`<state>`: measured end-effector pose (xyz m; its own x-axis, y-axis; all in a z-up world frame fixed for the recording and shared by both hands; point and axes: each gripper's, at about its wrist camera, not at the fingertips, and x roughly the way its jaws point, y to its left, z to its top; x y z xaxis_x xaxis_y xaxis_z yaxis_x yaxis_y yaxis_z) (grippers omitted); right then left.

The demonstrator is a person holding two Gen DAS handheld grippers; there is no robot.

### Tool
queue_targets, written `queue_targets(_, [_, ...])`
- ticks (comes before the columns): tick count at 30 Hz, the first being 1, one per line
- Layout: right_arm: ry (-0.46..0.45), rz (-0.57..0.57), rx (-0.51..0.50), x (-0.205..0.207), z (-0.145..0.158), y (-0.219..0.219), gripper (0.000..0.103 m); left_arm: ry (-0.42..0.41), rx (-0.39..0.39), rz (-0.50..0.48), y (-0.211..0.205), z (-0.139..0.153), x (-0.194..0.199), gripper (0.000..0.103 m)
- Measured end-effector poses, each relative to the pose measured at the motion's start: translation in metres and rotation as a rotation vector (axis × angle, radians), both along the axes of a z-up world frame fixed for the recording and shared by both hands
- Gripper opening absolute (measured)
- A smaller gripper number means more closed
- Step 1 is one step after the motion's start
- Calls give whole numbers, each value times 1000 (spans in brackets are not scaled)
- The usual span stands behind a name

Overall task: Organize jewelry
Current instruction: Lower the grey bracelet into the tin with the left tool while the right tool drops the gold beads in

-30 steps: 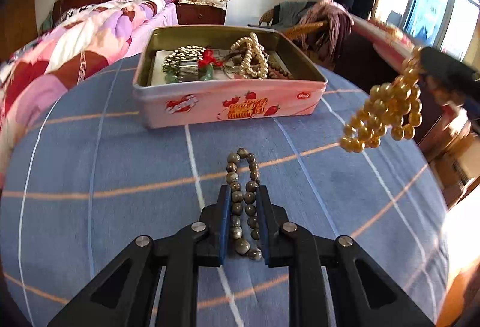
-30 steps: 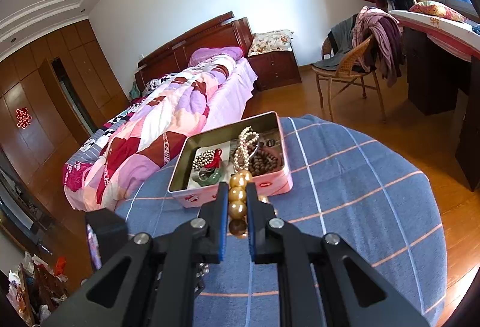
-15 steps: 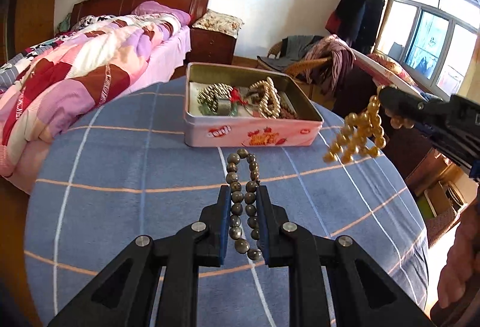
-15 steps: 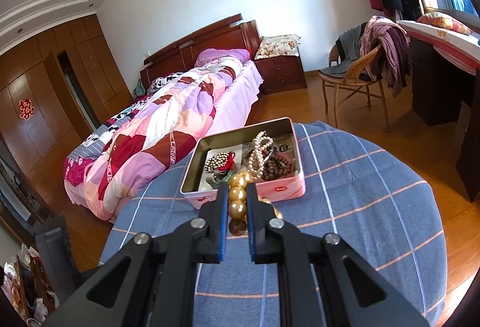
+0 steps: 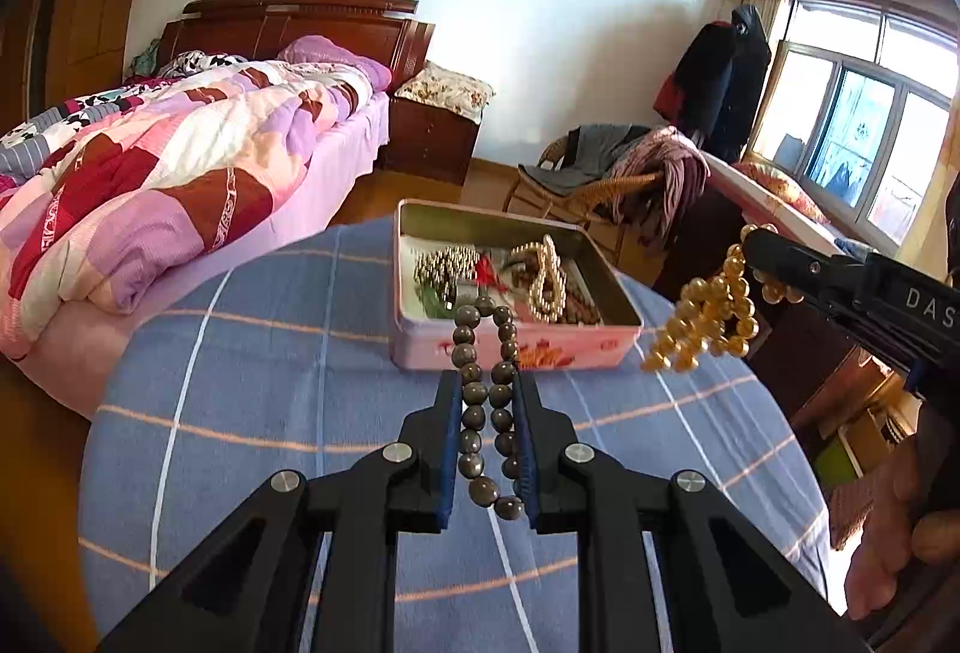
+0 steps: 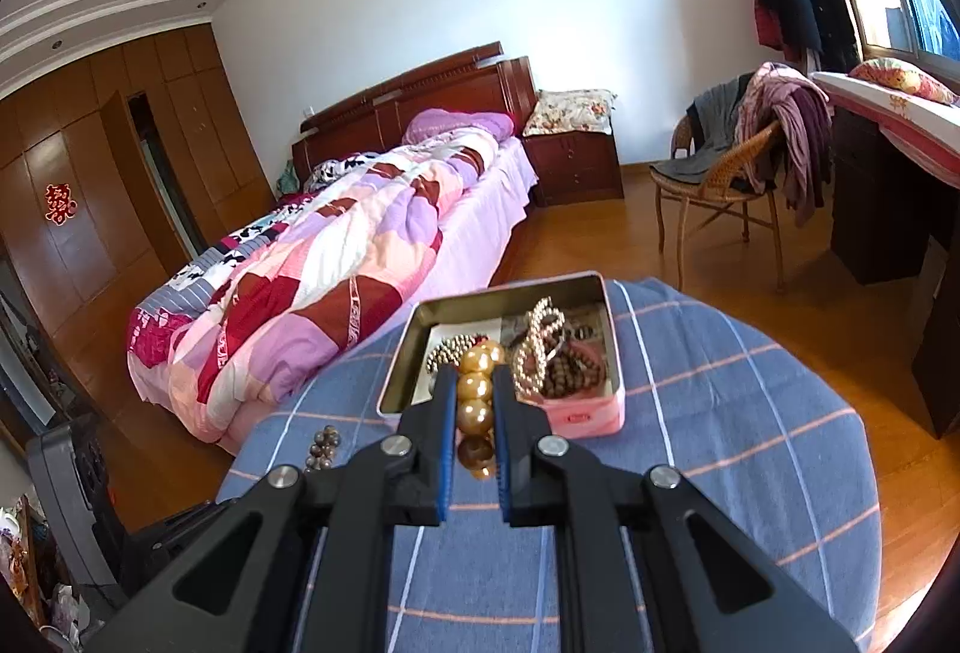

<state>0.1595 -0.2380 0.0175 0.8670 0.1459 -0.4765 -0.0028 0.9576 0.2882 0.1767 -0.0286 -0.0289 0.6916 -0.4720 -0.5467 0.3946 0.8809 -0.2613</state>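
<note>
My left gripper (image 5: 486, 380) is shut on a bracelet of grey-brown beads (image 5: 469, 338), held above the blue checked tablecloth (image 5: 270, 353) just in front of a pink tin box (image 5: 576, 347). The tin holds several bead strands. At the right, my right gripper (image 5: 750, 240) is shut on a bunch of gold beads (image 5: 702, 323) that dangles beside the tin. In the right wrist view the right gripper (image 6: 474, 374) pinches large gold beads (image 6: 474, 389) in front of the tin (image 6: 588, 416). The grey-brown bracelet (image 6: 323, 449) shows at the lower left.
The round table (image 6: 720, 413) stands beside a bed with a patchwork quilt (image 6: 336, 293). A wicker chair with clothes (image 6: 720, 179) and a dark desk (image 6: 888, 209) stand beyond. A person's hand (image 5: 888, 551) holds the right gripper's handle.
The left gripper has risen and tilted up with the grey-brown bracelet, which now hangs in front of the tin. The right gripper has lifted a little with the gold beads.
</note>
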Motion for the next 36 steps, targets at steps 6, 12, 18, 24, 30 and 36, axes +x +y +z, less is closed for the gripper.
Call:
queue_targets(6, [-27,6,-16,19,8,-1,13,-30,-10,9,-7,7,21,16])
queue_targets(12, [-63,-5,-6,51,12,-5,13,-57,-10,18,-25,10,52,16])
queue_targets(18, [-47,-38,-21,85,-3,-10,13,-65,-7,14,-46,3,89,16])
queue_targets(24, [2,-85,6,118,-28,-25,13,-35,20,36,-69,-14,124,17])
queue_targets(30, [110,-107,6,148,-67,-30,13,-13,78,42,-84,-33,136,17])
queue_targets(36, [167,-116,-35,152,-82,-33,13,1,146,43,-88,-44,134,17])
